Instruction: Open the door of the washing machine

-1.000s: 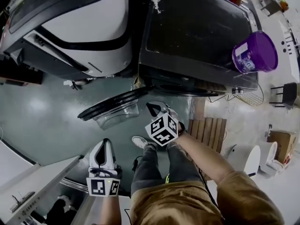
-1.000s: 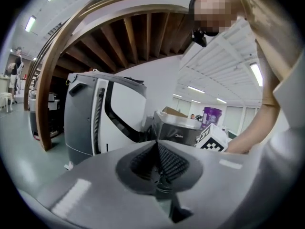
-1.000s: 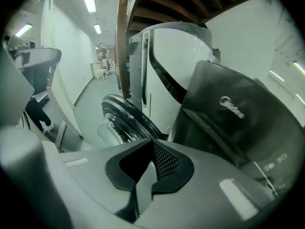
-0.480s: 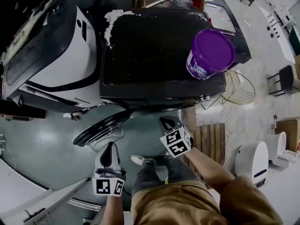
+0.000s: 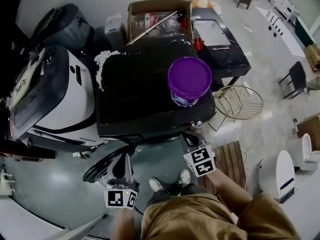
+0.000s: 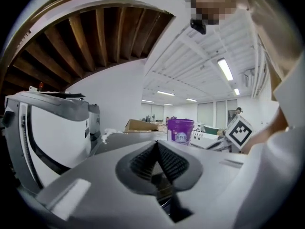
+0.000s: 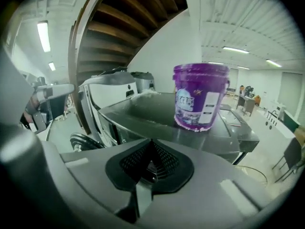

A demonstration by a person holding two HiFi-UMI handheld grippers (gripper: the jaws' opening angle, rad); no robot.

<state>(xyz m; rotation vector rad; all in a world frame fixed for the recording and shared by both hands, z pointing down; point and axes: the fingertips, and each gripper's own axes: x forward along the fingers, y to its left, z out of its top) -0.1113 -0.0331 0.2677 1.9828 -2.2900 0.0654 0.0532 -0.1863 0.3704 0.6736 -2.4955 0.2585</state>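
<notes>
Head view, entries running left to right.

1. White appliance (image 5: 55, 99): stands beside the washing machine's left side, untouched.
2. Left gripper (image 5: 121, 160): jaws pressed together on nothing, held just beside the door.
3. Door (image 5: 100, 168): round and glass-fronted. It is swung out from the machine's lower front, towards its left corner, so the task looks done.
4. Washing machine (image 5: 145, 94): dark body with a flat top. A white powdery smear (image 5: 102, 64) lies at its back-left corner.
5. Purple bucket (image 5: 189, 81): upright, lid on, near the top's front-right corner.
6. Right gripper (image 5: 191, 138): jaws closed flat together and empty, just off the front-right corner, below the bucket.

Hazards, as judged:
- The open door hangs close to the left gripper and the person's legs. A careless swing or step could knock it back shut or strain its hinge.
- The bucket sits close to the front edge. A raised right gripper could clip it and tip it off.

Surroundings:
- Floor (image 5: 45, 184): glossy grey-green in front of the machines, paler to the right.
- Cardboard box (image 5: 157, 16): behind the machine.
- Wire basket (image 5: 240, 102) and wooden slats (image 5: 232, 159): to the machine's right.
- Room: open, with a white ceiling and strip lights.
</notes>
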